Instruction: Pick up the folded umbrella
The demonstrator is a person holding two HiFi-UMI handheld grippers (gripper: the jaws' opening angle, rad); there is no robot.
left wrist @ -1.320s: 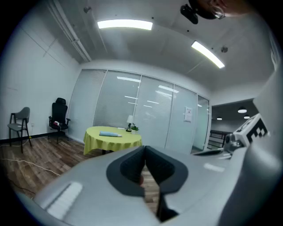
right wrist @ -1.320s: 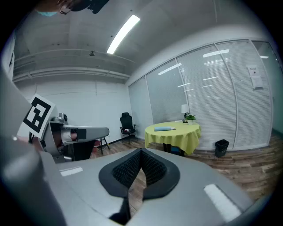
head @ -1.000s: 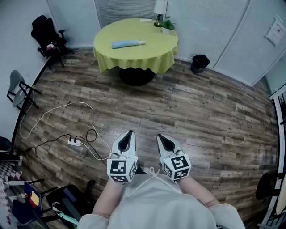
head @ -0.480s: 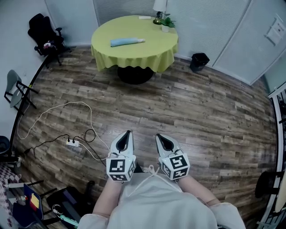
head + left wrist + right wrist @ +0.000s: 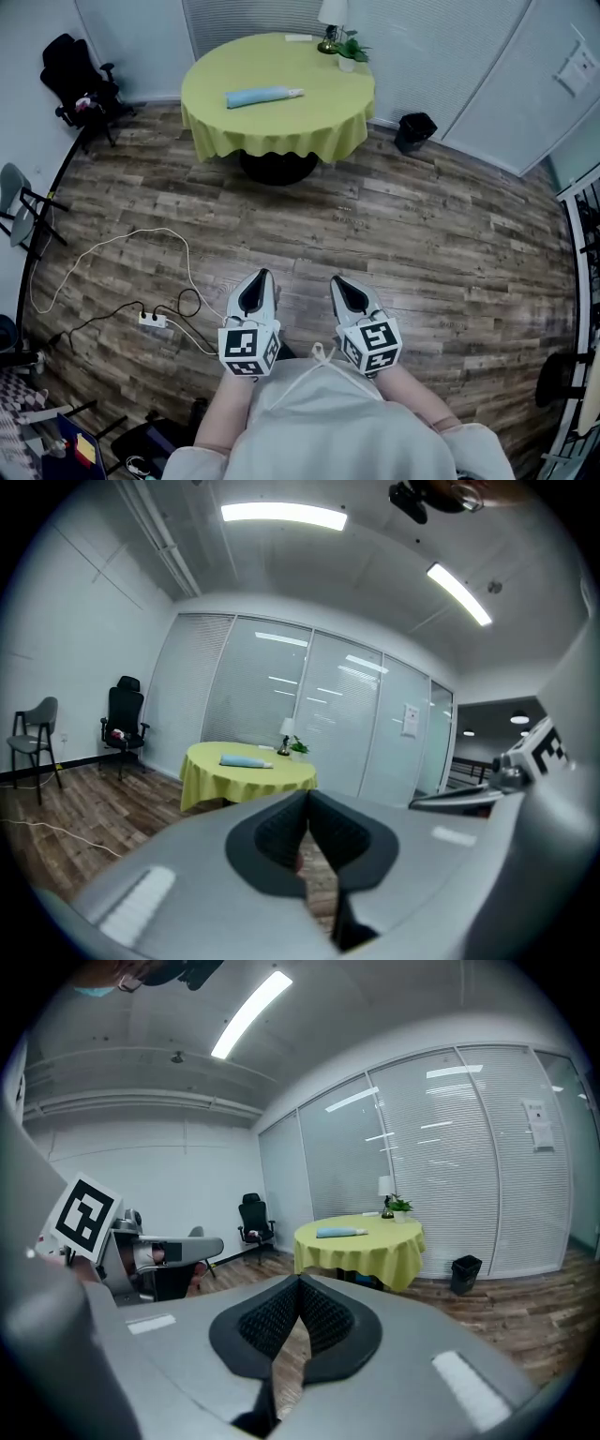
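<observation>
A light blue folded umbrella [image 5: 262, 96] lies on a round table with a yellow-green cloth [image 5: 281, 122] at the far side of the room. It also shows small and distant as the umbrella [image 5: 246, 760] in the left gripper view and the umbrella [image 5: 341, 1233] in the right gripper view. My left gripper [image 5: 261, 277] and right gripper [image 5: 337, 283] are held side by side close to my body, both shut with nothing between the jaws, pointing toward the table across the wooden floor.
A lamp and a small potted plant [image 5: 348, 52] stand at the table's far edge. A black bin [image 5: 413, 131] sits right of the table. A black office chair [image 5: 75, 86] and a folding chair [image 5: 23, 202] are at left. A white cable and power strip [image 5: 153, 320] lie on the floor.
The table and umbrella have drawn a little nearer and the floor cable has slid back in the head view as I move forward. Both grippers stay shut, side by side.
</observation>
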